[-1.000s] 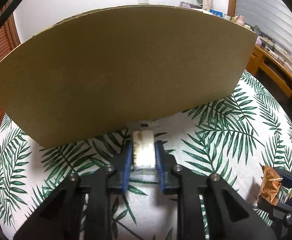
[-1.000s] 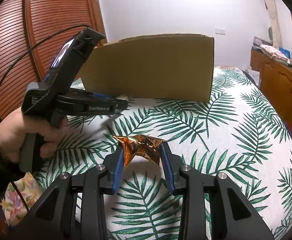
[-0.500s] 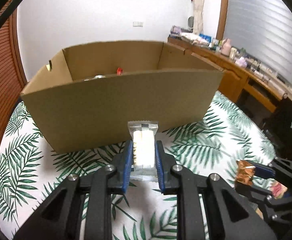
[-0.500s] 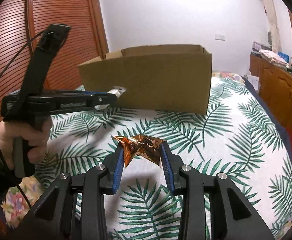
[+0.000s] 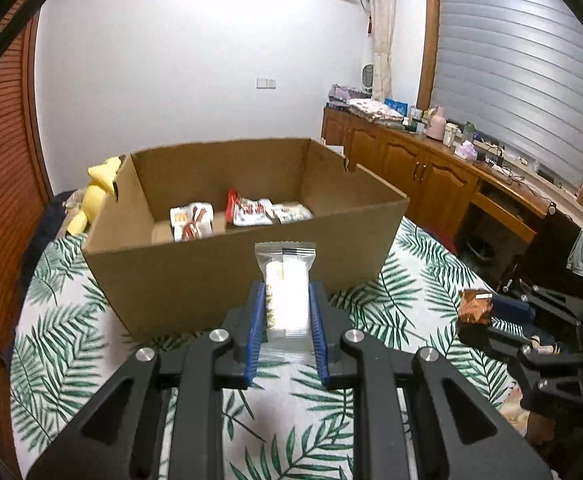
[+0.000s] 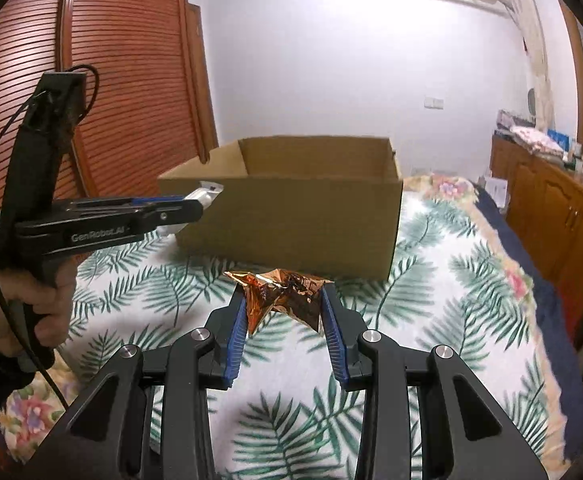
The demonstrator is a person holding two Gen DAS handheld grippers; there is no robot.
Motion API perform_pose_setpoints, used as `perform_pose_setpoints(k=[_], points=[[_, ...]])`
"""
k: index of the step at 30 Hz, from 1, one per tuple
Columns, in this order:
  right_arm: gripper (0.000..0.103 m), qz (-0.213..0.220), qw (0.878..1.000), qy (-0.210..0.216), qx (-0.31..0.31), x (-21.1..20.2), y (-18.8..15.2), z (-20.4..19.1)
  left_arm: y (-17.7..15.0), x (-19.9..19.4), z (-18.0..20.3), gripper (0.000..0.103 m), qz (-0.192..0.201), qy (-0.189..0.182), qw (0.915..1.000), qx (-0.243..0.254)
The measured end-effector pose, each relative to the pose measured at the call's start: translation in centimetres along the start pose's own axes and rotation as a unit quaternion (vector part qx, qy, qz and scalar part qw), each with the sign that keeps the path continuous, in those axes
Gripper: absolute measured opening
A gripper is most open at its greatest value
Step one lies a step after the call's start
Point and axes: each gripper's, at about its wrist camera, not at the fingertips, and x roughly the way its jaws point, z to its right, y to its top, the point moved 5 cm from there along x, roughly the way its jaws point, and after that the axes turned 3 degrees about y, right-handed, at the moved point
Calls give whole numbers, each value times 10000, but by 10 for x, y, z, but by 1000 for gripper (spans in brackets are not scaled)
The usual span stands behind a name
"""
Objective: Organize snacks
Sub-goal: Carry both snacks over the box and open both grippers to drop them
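Palm-leaf bedspread on bed (image 6: 471, 280), open brown cardboard box (image 5: 219, 272) on it, snack packets inside. Left hand-held gripper (image 5: 285, 312) pinching clear-wrapped white snack bar (image 5: 285, 300), short of near wall. Right hand-held gripper (image 6: 285, 312) pinching crumpled copper foil wrapper (image 6: 287, 300), lower. Risk: bar clipping rim, slipping out; foil tearing.

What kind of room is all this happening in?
Most likely a bedroom at home: the cardboard box sits on what looks like a bed with a palm-leaf bedspread, beside slatted wooden doors and a cluttered wooden sideboard.
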Motion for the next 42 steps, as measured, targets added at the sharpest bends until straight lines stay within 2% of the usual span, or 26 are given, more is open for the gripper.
perform_pose_setpoints(k=[7,15,24,36,42], points=[[35,188,9994,-48,-272,11,45,2,28,3,-15,19,260,47,9996,41],[35,230,9979,67,-595,54,81,3,55,35,-42,19,331,199,9993,2],[35,92,9971,81,-749,98,93,13,71,75,-73,19,275,326,9990,-150],[35,-130,9982,91,-578,140,99,25,64,104,-75,19,-13,329,9993,-200],[35,-302,9981,199,-492,154,104,25,65,116,-74,19,-371,275,9989,-95]])
